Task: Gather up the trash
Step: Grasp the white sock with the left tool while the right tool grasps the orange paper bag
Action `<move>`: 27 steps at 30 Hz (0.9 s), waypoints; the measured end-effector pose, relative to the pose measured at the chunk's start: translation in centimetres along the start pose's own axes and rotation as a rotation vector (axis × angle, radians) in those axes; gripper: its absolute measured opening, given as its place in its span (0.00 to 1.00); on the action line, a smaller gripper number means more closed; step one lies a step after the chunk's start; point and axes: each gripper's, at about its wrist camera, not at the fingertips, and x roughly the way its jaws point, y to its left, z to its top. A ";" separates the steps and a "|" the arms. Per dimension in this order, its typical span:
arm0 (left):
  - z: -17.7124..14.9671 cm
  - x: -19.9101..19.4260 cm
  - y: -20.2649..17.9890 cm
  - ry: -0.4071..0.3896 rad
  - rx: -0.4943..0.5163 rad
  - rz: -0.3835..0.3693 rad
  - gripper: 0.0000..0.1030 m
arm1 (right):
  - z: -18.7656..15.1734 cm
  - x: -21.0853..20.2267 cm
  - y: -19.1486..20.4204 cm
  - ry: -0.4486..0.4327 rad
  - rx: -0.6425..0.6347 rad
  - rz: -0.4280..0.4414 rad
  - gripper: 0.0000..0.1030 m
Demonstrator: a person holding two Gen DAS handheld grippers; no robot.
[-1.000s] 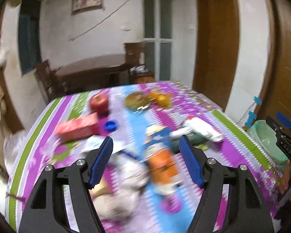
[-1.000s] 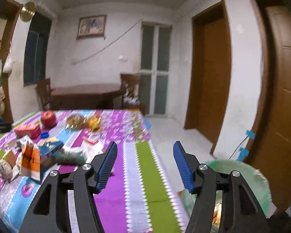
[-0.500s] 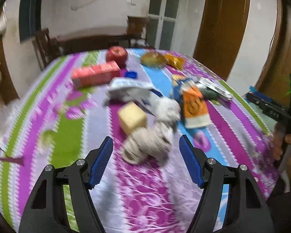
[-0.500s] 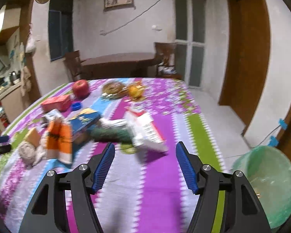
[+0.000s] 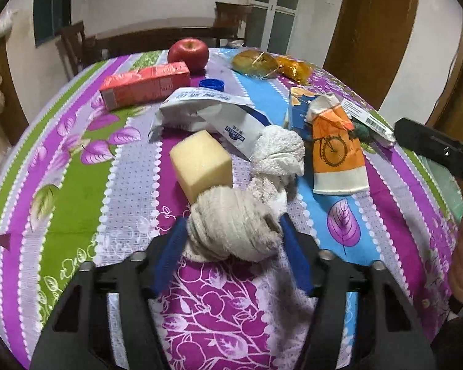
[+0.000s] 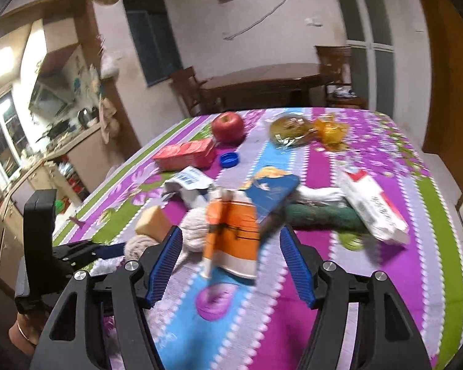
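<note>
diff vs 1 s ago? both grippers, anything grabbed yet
The left gripper swung from the orange cup down to the wadded beige cloth, which now sits between its open jaws, not yet clamped. The right gripper moved from the table edge by the green bin to the flattened orange paper cup, jaws open around it. Nothing grabbed. The table items look unmoved.

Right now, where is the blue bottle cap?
In the left wrist view, the blue bottle cap lies on the tablecloth toward the far side, between the red carton and the apple.
</note>
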 end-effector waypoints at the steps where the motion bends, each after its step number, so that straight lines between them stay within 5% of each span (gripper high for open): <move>1: -0.1 0.0 0.2 0.002 -0.010 -0.023 0.48 | 0.2 0.4 0.4 0.006 -0.007 -0.006 0.65; 5: -0.5 -0.6 0.7 -0.013 -0.027 -0.050 0.41 | 0.3 1.1 0.6 0.026 0.001 -0.004 0.65; 16: -2.3 -3.2 3.5 -0.016 -0.093 -0.079 0.40 | 0.2 2.7 -1.4 0.051 0.067 -0.012 0.65; 24: -2.3 -3.2 3.6 -0.014 -0.097 -0.074 0.40 | -0.1 4.4 -0.1 0.106 0.044 0.073 0.71; 26: -2.2 -3.3 3.4 -0.019 -0.088 -0.077 0.40 | -0.5 5.3 0.3 0.132 0.025 0.040 0.69; 27: -2.2 -3.4 3.3 -0.023 -0.086 -0.078 0.40 | -0.6 5.6 0.2 0.141 0.031 0.033 0.60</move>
